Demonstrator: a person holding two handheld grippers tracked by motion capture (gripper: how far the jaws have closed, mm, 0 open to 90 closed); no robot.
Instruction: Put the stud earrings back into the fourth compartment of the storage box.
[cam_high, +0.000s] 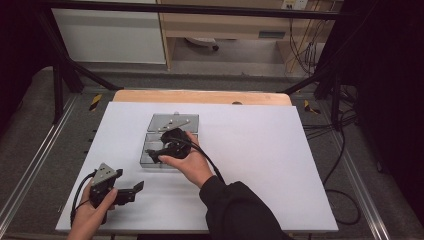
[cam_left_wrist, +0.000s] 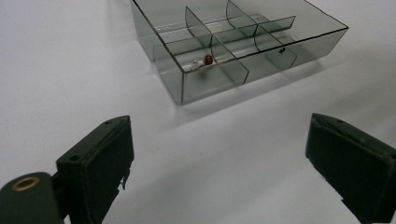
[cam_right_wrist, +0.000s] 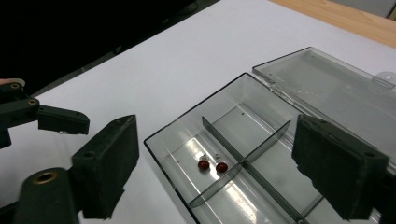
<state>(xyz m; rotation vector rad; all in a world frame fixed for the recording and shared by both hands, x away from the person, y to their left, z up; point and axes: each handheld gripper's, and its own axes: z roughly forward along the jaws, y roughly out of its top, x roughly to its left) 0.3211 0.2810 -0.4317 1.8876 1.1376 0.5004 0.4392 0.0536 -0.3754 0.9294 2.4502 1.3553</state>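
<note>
Counter (cam_high: 260, 150) first: white sheet over it, wide bare room toward the right edge and the near edge, wooden strip along the far edge. Clear divided box (cam_right_wrist: 243, 140) sits left of centre, its lid (cam_right_wrist: 336, 88) swung open flat toward the far edge. Right hand-held gripper (cam_high: 159, 154) hovers over the box, jaws wide, nothing held. Left hand-held gripper (cam_high: 135, 190) hangs near the near-left corner, jaws wide too, empty, well apart from the box. Two red bead earrings (cam_right_wrist: 211, 165) lie in a near-left compartment, just beside a divider (tight spot). Step looks like reach-in for a pick; next move needs jaws narrowed and lowered straight, clear of divider and wall.
</note>
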